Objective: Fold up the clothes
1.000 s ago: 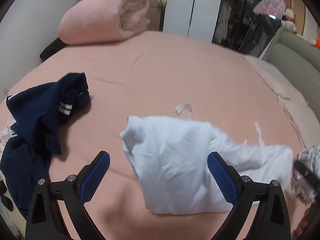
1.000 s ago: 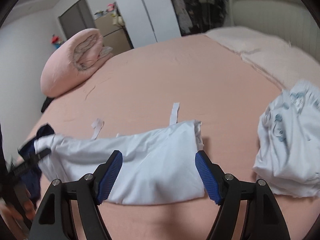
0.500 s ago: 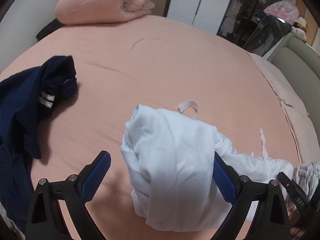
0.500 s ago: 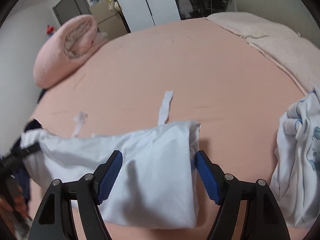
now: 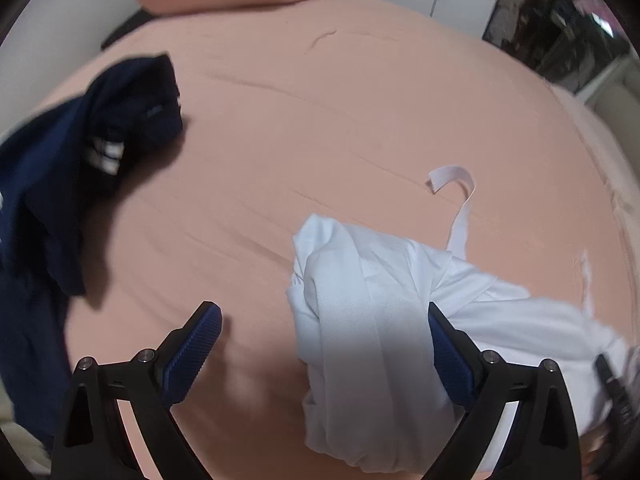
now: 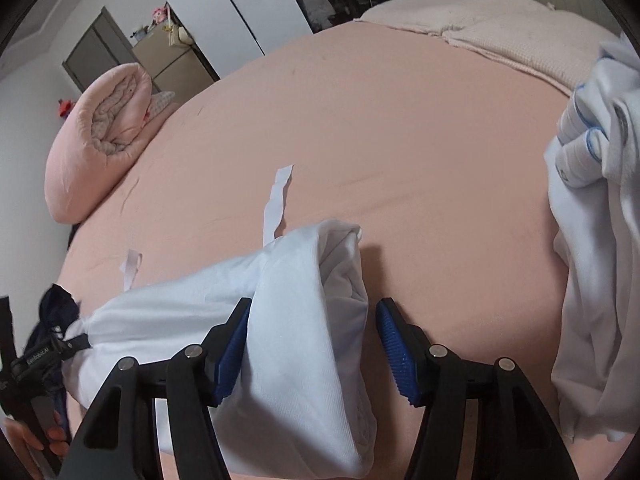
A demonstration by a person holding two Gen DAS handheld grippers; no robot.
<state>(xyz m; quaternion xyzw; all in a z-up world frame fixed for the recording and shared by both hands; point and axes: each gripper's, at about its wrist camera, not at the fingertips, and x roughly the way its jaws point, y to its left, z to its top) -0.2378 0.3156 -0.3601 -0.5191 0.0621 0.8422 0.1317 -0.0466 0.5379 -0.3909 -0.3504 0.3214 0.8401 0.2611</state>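
Right wrist: white garment point(image 6: 304, 320) between gaping right tongs point(image 6: 312, 344).

The supporting surface is a bed point(image 5: 360, 92) covered with a peach-pink sheet. Lying directly on it are a rolled pink duvet point(image 6: 100, 136) at the far edge, a crumpled navy garment with white stripes point(image 5: 80, 152) at the left, and a bunched white garment point(image 5: 380, 320) with loose white straps at the near centre. A white garment with blue trim point(image 6: 592, 240) lies at the right, and a pale textured blanket point(image 6: 500, 36) covers the far right portion.
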